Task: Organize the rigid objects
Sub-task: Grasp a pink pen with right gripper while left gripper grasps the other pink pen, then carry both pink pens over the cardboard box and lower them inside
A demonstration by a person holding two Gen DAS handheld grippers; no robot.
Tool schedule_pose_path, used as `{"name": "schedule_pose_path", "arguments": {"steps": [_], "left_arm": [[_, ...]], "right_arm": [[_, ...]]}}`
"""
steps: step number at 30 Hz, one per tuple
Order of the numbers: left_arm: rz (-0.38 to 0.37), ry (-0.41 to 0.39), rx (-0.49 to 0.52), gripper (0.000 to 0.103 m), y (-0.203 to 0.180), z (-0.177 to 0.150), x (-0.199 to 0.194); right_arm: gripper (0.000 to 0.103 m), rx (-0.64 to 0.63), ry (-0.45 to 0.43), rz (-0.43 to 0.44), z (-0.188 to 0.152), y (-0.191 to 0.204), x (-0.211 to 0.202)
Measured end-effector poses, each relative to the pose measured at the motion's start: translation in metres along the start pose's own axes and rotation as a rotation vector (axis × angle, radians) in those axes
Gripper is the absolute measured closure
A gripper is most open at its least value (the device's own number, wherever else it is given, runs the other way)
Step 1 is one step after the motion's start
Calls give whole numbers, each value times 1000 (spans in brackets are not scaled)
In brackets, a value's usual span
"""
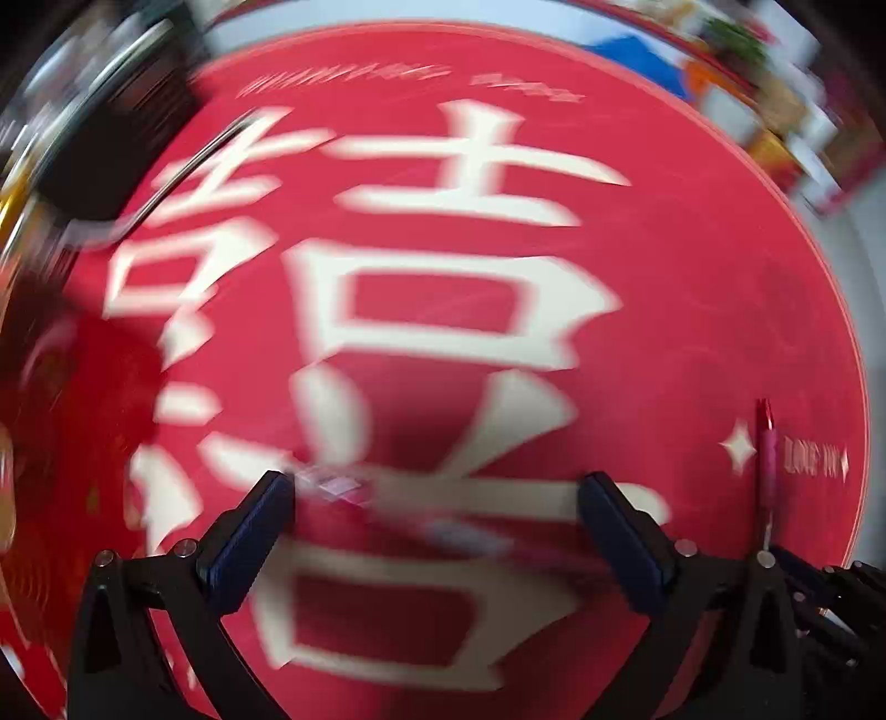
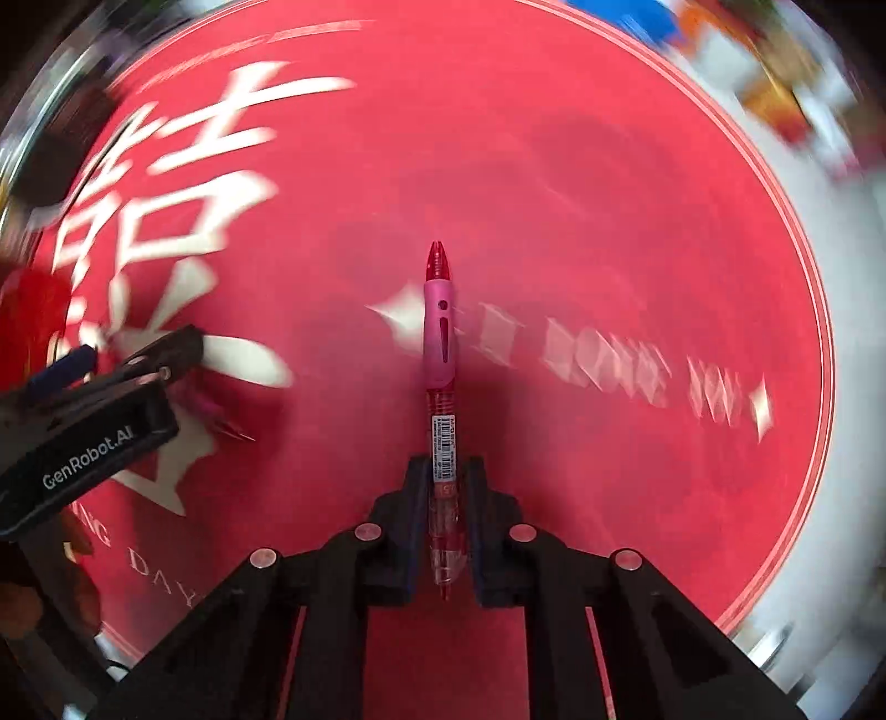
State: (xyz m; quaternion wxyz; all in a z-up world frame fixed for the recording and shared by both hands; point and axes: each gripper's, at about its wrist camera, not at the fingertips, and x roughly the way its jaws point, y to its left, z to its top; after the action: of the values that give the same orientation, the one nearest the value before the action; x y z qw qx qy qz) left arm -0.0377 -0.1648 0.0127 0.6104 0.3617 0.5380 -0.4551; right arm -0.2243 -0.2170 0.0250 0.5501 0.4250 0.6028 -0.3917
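Note:
A red and pink pen (image 2: 440,332) sticks out forward from my right gripper (image 2: 443,465), whose pads are shut on its clear barrel just above the red round mat (image 2: 609,194). The same pen (image 1: 767,454) shows at the right in the left wrist view. My left gripper (image 1: 437,487) hangs open over the mat's white characters. A second, blurred pinkish pen (image 1: 354,490) lies on the mat between its fingers, apart from the pads. That pen (image 2: 213,407) also shows beside the left gripper's body (image 2: 83,443).
A black object with a metal rim (image 1: 111,127) sits at the mat's far left edge. Blurred colourful packets (image 1: 775,83) and something blue (image 1: 637,50) lie beyond the mat at the top right. White tabletop (image 2: 847,332) rings the mat.

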Motion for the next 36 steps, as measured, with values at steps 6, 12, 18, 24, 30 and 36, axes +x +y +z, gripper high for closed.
{"name": "schedule_pose_path", "arguments": {"steps": [6,12,18,24,30,36], "left_arm": [[-53,-23,30,0,-24,2,-6],[11,26,-100,0,-18,-15,-9],[52,-9,-220,0,-16,-29,-9],[39,19,-197,4,-34,-1,-7],[-132,1,-16,91,-41,21,-17],[-193,46,71,93,-27,18,-27]], "right_arm": [[88,-1,-18,-6,-3,-18,2],[88,-43,-33,-26,3,-9,5],[88,-70,-26,-24,4,-12,3],[89,-120,-9,-36,4,10,1],[92,-63,-13,50,0,11,-12],[92,11,-4,139,-10,4,-29]]}}
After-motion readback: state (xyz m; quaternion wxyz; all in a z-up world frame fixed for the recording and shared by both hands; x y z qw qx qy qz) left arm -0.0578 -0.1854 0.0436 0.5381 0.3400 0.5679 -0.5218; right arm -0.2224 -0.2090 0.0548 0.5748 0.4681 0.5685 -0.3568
